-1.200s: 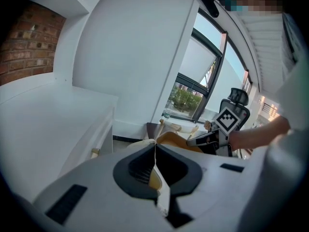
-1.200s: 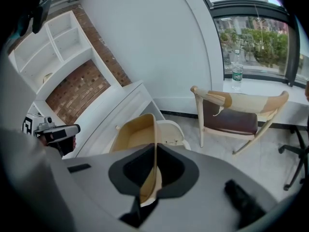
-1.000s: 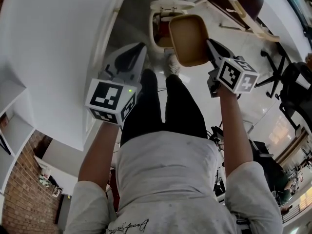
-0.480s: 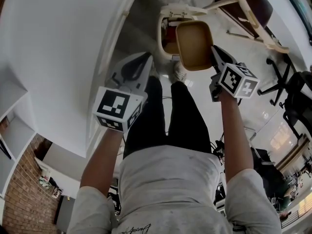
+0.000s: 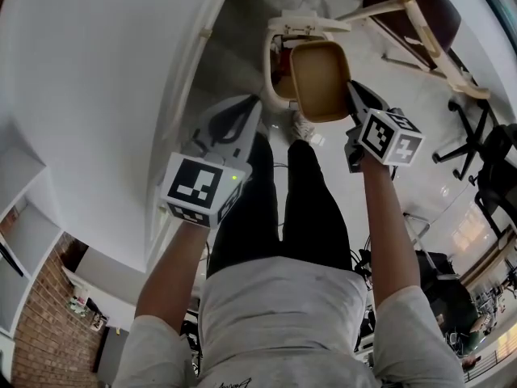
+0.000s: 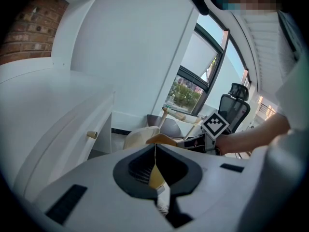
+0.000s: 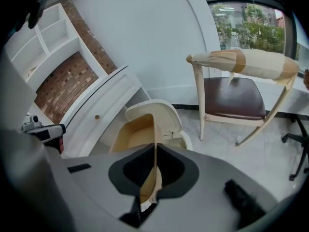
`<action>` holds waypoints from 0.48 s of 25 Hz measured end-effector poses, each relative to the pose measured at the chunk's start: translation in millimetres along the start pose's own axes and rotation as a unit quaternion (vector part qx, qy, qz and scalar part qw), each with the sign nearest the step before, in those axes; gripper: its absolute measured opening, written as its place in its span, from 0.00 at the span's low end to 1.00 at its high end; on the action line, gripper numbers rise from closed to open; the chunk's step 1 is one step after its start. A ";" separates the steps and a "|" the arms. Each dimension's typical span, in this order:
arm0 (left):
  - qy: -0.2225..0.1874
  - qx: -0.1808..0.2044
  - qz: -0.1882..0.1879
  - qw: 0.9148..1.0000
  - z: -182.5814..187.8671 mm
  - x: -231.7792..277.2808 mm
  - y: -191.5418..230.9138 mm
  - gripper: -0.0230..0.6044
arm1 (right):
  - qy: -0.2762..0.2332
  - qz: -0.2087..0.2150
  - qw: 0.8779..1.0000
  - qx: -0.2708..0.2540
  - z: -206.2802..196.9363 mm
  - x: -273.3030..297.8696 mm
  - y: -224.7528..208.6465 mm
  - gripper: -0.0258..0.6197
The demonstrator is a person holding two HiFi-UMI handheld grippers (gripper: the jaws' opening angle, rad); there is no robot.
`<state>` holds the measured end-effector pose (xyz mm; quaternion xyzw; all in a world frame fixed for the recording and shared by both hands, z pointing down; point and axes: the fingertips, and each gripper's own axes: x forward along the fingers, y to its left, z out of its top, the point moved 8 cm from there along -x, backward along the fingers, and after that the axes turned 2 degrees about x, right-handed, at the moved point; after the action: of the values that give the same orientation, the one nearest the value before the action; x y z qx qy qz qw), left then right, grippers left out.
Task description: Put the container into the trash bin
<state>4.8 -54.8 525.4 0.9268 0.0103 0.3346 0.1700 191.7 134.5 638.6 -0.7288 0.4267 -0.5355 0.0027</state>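
Where the left tool [image 5: 245, 105] hangs: beside the leg, jaws together, empty.
Right tool [image 5: 352, 89]: clamped on one wall of the container [image 5: 321, 79], over the open trash bin [image 5: 273, 59].
Risk: the thin pinch may slip if tilted, dropping the container beside the rim.
Change: the container overlaps the bin more than a second ago.

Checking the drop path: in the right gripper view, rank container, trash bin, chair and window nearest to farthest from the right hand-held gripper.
1. Container, clamped by the right hand-held gripper.
2. Trash bin, lid open, just beyond.
3. Chair, farther right on the floor.
4. Window, behind the chair, upper right.
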 end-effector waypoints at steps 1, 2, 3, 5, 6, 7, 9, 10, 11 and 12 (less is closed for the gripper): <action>-0.001 0.001 -0.002 1.000 -0.6 1.7 1.1 0.07 | 0.002 0.000 1.000 0.001 -1.1 3.1 -1.7 0.10; -0.003 0.002 -0.005 1.000 -1.6 3.7 1.8 0.07 | 0.003 0.000 1.000 0.003 -2.2 6.1 -3.4 0.10; -0.005 0.004 -0.008 1.000 -3.0 6.0 2.0 0.07 | 0.005 0.000 1.000 0.005 -3.1 8.8 -5.2 0.10; -0.004 0.005 -0.016 1.000 -7.0 10.3 1.8 0.07 | 0.008 -0.002 1.000 0.007 -5.4 13.9 -8.3 0.10; -0.003 0.005 -0.017 1.000 -9.3 11.9 1.8 0.07 | 0.010 -0.003 1.000 0.008 -6.9 16.5 -9.4 0.10; -0.003 0.004 -0.018 1.000 -11.6 13.1 1.8 0.07 | 0.012 -0.003 1.000 0.008 -8.7 19.5 -10.2 0.10; -0.004 0.003 -0.021 1.000 -15.1 16.1 1.7 0.07 | 0.013 0.000 1.000 0.009 -12.5 26.2 -11.8 0.10; -0.006 0.004 -0.023 1.000 -16.1 18.6 1.1 0.07 | 0.011 0.002 1.000 0.011 -14.4 29.7 -13.2 0.10; -0.006 0.005 -0.027 1.000 -16.7 21.5 0.4 0.07 | 0.011 0.004 1.000 0.014 -16.5 33.2 -14.8 0.10; -0.006 0.006 -0.029 1.000 -17.7 24.1 -0.2 0.07 | 0.012 0.003 1.000 0.016 -18.9 36.9 -16.4 0.10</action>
<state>12.4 -46.0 552.8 0.9291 0.0380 0.3241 0.1740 189.4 130.4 682.8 -0.7210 0.4200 -0.5510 0.0110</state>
